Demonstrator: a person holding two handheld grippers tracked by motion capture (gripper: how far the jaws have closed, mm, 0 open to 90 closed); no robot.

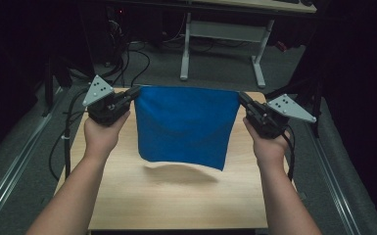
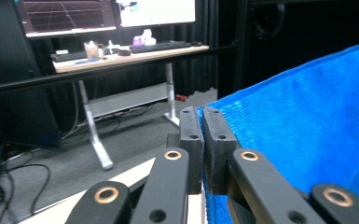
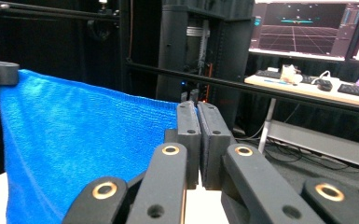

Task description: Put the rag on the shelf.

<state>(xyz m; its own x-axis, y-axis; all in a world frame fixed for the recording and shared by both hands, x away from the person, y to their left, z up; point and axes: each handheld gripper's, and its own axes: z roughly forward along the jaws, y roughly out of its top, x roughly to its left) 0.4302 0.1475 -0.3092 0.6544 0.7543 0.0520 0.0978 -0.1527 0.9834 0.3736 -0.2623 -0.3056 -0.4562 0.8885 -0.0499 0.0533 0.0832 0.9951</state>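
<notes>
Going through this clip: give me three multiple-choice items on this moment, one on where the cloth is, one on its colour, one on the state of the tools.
1. Where is the cloth?
A. Lying flat on the table
B. Hanging in the air above the table, stretched between the two tools
C. Draped over the far desk

2. What colour is the cloth?
A. Blue
B. Red
C. White

3. How do the left tool and the right tool stand?
A. Both open, clear of the cloth
B. Left shut on the cloth, right open
C. Both shut on the cloth, one at each top corner

Answers:
1 B, since the high view shows its lower edge off the wood with a shadow beneath.
2 A, since it is plain blue in all three views.
3 C, since each gripper view shows its jaws pressed together on the cloth's edge.
</notes>
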